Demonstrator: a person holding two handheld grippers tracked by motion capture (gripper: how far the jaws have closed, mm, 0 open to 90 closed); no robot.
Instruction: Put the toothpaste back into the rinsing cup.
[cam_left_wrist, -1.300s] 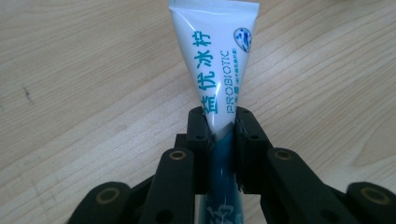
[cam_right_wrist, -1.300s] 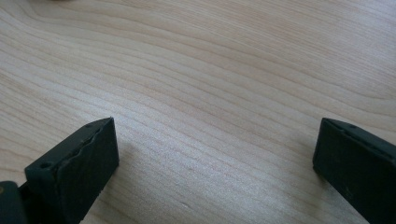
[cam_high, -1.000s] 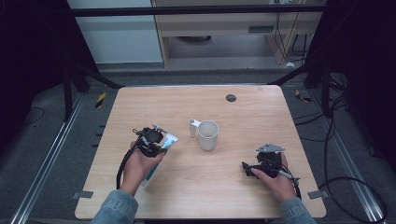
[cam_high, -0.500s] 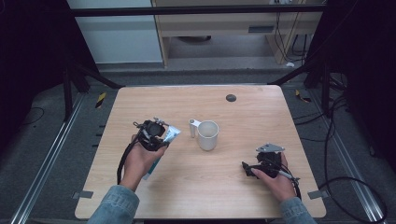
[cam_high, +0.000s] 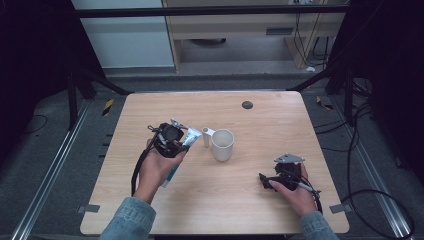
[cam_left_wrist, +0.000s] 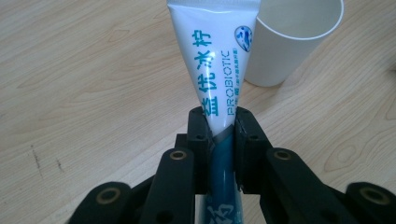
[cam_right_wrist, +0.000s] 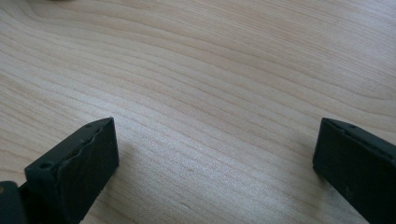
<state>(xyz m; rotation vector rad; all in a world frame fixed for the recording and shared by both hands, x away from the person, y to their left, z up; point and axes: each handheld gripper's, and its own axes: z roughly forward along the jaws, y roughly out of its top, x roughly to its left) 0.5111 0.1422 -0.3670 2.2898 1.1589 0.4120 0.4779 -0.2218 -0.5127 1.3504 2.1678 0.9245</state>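
I have the tube (cam_left_wrist: 212, 70) clamped in my left gripper (cam_high: 176, 141), the jaws pinched on it about where its white print gives way to the teal part. In the left gripper view its long axis runs straight out along the jaws, flat crimped end leading, and that end sits just short of the cup (cam_left_wrist: 293, 39), a little to the left of its open mouth. From the high view the tube (cam_high: 191, 137) slants up and to the right from my left hand (cam_high: 155, 170), its crimped end close to the cup (cam_high: 222, 144) and its handle, not touching as far as I can tell.

That gap is what I judge the next move turns on: the cup lies ahead and slightly right of the jaws, so the tube would have to travel along its own length, then tip end-down over the rim. The left hand is plainly the nearer one.

My right gripper (cam_high: 280, 175) rests well off to the right on the counter (cam_high: 280, 120), jaws spread wide with nothing between them, bare wood (cam_right_wrist: 215, 93) underneath.
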